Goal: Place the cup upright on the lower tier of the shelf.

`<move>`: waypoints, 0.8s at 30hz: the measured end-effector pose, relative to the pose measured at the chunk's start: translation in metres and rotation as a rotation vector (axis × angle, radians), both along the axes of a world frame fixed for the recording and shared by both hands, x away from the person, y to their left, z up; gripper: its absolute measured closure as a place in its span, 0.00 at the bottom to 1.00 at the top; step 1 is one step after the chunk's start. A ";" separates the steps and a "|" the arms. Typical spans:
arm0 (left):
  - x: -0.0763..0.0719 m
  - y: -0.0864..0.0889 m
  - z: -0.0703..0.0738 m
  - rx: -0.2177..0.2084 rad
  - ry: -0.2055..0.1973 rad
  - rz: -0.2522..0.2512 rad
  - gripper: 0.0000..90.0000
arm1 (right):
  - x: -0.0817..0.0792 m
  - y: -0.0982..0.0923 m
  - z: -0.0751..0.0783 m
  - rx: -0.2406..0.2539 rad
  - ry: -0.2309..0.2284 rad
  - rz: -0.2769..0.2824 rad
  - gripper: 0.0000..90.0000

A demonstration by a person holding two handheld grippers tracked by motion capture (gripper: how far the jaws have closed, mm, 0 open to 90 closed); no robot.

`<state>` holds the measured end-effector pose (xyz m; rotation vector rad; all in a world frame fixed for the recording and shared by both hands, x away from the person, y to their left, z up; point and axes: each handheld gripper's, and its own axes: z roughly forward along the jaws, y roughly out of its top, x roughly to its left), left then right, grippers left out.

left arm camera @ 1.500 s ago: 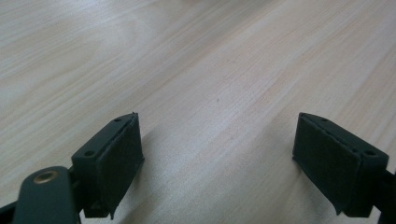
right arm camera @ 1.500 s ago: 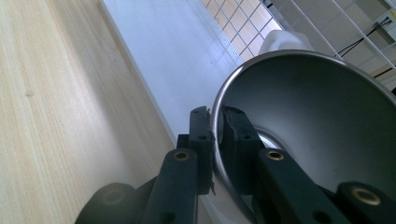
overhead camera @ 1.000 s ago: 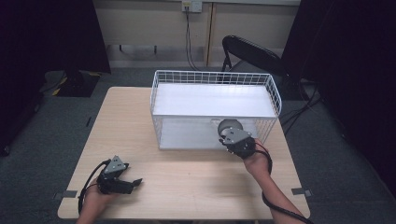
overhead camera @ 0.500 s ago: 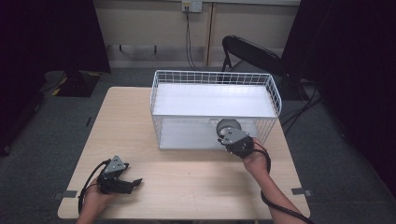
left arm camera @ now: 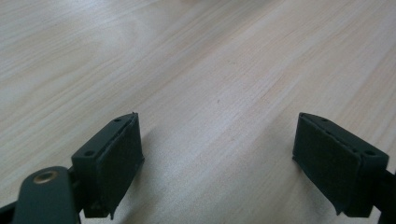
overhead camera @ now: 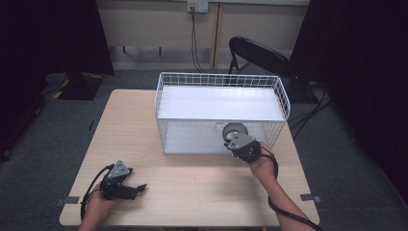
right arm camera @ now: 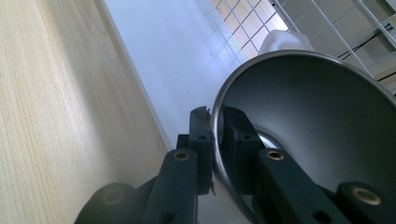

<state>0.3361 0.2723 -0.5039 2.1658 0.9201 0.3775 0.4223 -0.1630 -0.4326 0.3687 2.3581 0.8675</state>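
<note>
A dark metal bowl (right arm camera: 317, 140) with a thin bright rim is pinched at its edge by my right gripper (right arm camera: 215, 140), one jaw inside the bowl and one outside. In the high view the bowl (overhead camera: 234, 130) hangs at the front wall of the white wire basket (overhead camera: 221, 79), with the right gripper (overhead camera: 230, 140) just below it. My left gripper (overhead camera: 139, 187) rests low over the table near the front left corner. Its jaws stand wide apart over bare wood, the left gripper (left arm camera: 217, 161) holding nothing.
The light wooden table (overhead camera: 202, 192) carries the wire basket at its back right, which has a white floor (overhead camera: 221, 103). A black chair (overhead camera: 260, 53) and cables stand behind the table. A white object (right arm camera: 285, 39) shows beyond the bowl's rim.
The right gripper and the bowl have shifted slightly, staying at the basket's front wall. The left gripper has not moved.
</note>
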 end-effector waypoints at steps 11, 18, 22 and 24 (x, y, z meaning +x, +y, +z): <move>0.000 0.000 0.000 0.001 0.001 -0.001 0.17 | 0.002 -0.001 -0.003 -0.006 -0.018 0.005 0.91; 0.000 0.000 0.000 0.001 0.000 -0.001 0.17 | 0.003 -0.002 -0.003 0.008 -0.030 -0.011 0.89; 0.000 0.000 0.000 0.001 0.000 -0.001 0.17 | 0.003 -0.004 -0.001 0.018 -0.050 -0.033 0.85; 0.001 0.000 0.000 0.001 0.000 -0.001 0.17 | 0.003 -0.004 0.001 0.022 -0.064 -0.048 0.78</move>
